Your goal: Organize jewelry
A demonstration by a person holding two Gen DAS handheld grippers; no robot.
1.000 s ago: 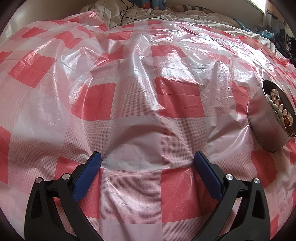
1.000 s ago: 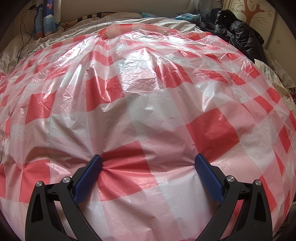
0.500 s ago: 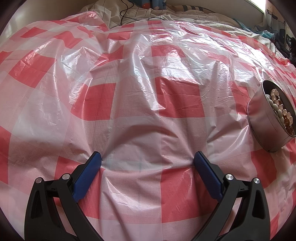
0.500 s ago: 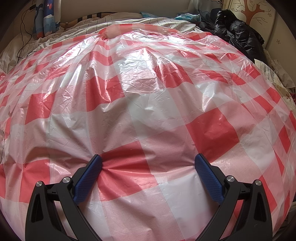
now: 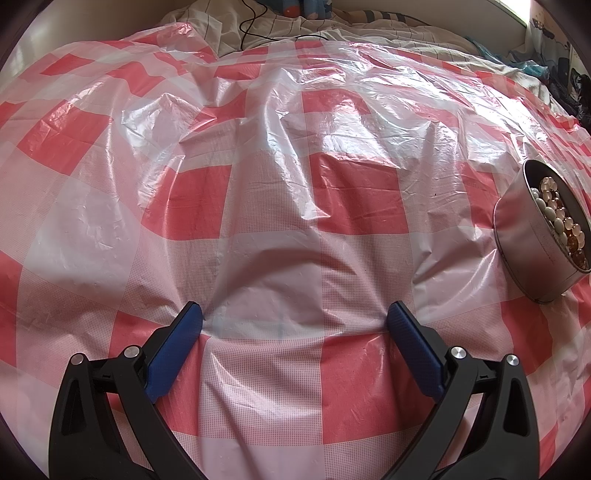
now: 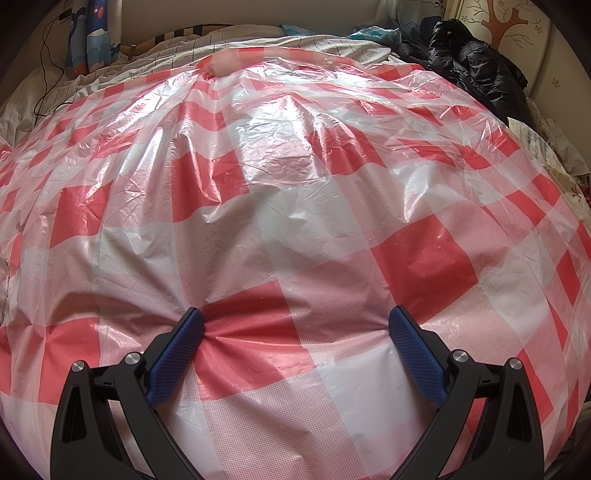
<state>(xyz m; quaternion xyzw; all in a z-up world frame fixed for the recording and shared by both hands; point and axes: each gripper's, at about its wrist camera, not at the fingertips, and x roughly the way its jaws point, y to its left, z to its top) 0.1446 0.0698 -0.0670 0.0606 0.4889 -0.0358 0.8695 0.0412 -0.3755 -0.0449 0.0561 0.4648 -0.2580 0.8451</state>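
A round metal tin (image 5: 532,243) stands at the right edge of the left wrist view, on a red-and-white checked plastic sheet (image 5: 280,192). It holds several pearl-white and amber beads (image 5: 557,218). My left gripper (image 5: 294,314) is open and empty, its blue-padded fingers (image 5: 177,343) resting low on the sheet, well left of the tin. My right gripper (image 6: 295,319) is open and empty too, its tips pressing into the same sheet (image 6: 295,206). The tin is not in the right wrist view.
The sheet covers a bed. Striped bedding (image 5: 332,26) and a black cable (image 5: 255,22) lie at the far end. A black jacket (image 6: 476,74) and a headboard with a tree print (image 6: 513,29) are at the far right of the right wrist view.
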